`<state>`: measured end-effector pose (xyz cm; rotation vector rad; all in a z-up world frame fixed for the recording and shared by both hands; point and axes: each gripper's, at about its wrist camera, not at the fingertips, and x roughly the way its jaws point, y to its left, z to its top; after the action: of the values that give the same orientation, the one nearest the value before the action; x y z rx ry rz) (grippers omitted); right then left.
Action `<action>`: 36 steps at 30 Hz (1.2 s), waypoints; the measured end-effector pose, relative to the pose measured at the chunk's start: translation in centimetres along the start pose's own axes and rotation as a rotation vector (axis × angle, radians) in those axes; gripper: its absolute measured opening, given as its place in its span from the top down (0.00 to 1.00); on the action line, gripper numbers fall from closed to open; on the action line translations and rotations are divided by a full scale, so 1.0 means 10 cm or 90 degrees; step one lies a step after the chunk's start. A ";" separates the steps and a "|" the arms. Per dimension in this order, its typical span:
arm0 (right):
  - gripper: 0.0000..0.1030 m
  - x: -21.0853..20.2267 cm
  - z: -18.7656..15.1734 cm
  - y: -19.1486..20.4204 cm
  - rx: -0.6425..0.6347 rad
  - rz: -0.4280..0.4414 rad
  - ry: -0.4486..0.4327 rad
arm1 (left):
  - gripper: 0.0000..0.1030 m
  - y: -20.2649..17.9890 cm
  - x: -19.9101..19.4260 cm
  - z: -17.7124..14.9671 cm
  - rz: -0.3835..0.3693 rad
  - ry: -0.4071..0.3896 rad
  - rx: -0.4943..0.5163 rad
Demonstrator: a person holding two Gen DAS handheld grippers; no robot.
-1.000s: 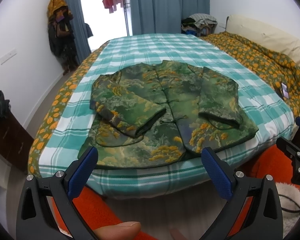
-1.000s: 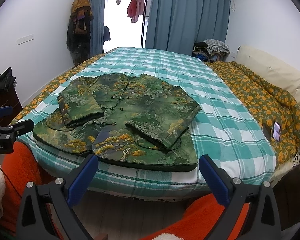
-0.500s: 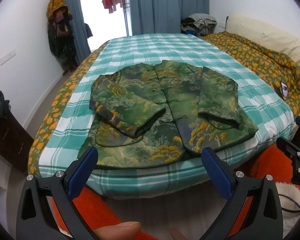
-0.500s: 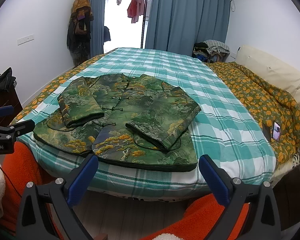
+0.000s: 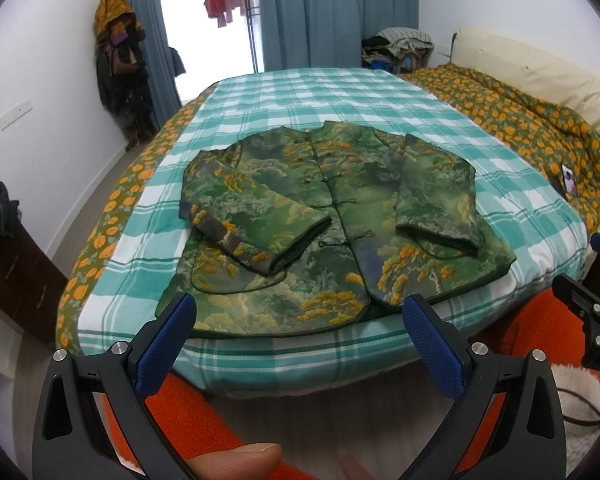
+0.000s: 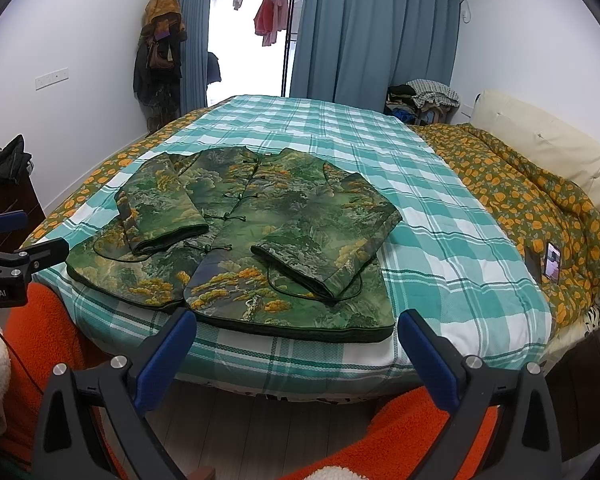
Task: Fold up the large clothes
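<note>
Left claw (image 5: pixel 300 316): jaws wide apart, holding nothing, held off the near edge of the bed (image 5: pixel 284 354) and clear of it. Right claw (image 6: pixel 296 334): jaws likewise wide apart and empty, also short of the bed edge.

Directly ahead of both claws lies the jacket (image 5: pixel 332 220), a padded green garment with an orange tree pattern, flat on the checked bedspread, front upward and fastened down the middle. Its hem runs crosswise just beyond the claw tips; its long axis, hem to collar, runs straight away from them. Both sleeves are already laid inward over the body: one sleeve (image 5: pixel 256 224) ahead and to the left of the left claw, the other sleeve (image 6: pixel 320 248) ahead and slightly right of the right claw.

Judgement: the remaining fold is hem toward collar, or side to side. Each claw is nearer its own hem corner, left to the left corner, right to the right; neither is touching cloth yet.

Containers: none in view. A phone (image 6: pixel 552 266) rests on the orange quilt far right of the right claw, well apart from the jacket.
</note>
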<state>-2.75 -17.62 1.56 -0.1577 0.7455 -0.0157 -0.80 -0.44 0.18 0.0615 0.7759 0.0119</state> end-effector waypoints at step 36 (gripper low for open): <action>0.01 1.32 0.29 -0.05 -0.200 0.086 0.034 | 0.00 -0.03 0.05 -0.05 -0.001 0.018 -0.003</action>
<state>8.99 -18.66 -5.15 -0.4067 0.8072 0.2268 -0.82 -0.69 -0.51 0.0559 0.8040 0.0139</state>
